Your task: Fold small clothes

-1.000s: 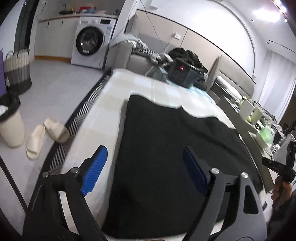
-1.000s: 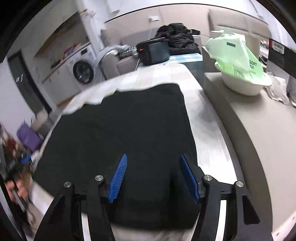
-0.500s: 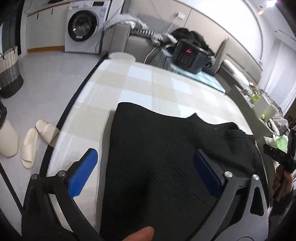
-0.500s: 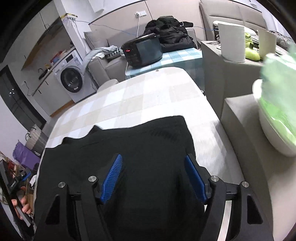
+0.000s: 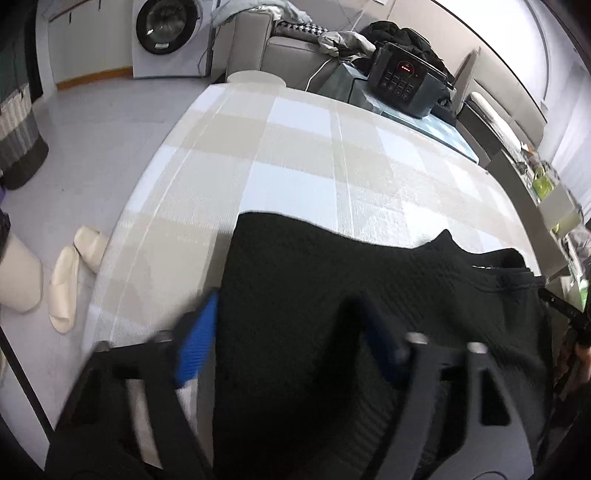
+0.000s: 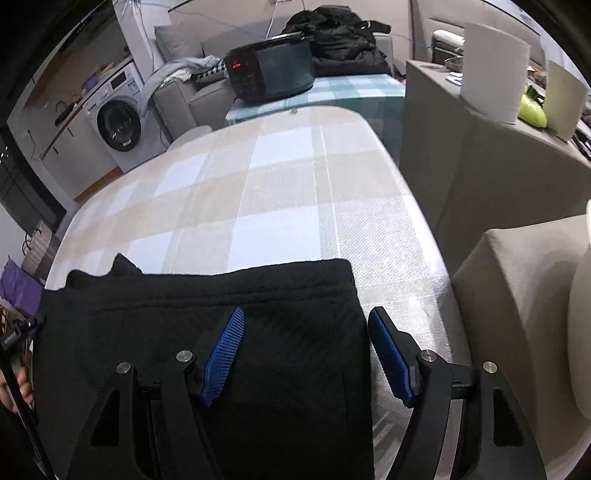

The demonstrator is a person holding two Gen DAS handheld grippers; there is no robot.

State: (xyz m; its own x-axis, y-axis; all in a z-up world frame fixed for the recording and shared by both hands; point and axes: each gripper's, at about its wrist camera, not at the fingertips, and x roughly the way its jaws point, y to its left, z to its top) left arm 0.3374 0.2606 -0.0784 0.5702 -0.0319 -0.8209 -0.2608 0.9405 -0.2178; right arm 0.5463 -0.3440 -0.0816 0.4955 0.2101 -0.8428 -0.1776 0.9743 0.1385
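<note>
A black knit garment [image 5: 332, 295] lies flat on the near part of the checked tablecloth [image 5: 295, 147]. My left gripper [image 5: 288, 336] hovers low over the garment's left edge. It is blurred and its jaws are closing, with the edge between them and the pads still apart from it. My right gripper [image 6: 306, 350] stands open over the garment [image 6: 221, 295] at its right edge, which lies between the blue fingers [image 6: 223, 354]. Each gripper shows at the far side of the other's view, the left one [image 6: 14, 343] in a hand.
Beyond the table stand a black appliance with a red display [image 5: 402, 77], a grey sofa [image 5: 288, 55] with clothes, and a washing machine [image 5: 166, 33]. Slippers [image 5: 70, 280] lie on the floor at left. A grey counter [image 6: 517, 295] with paper rolls borders the table's right side.
The garment's far edge now sits lower in both views, with more bare checked cloth beyond it. The left jaws spread wider, then narrowed. The right jaws stayed apart.
</note>
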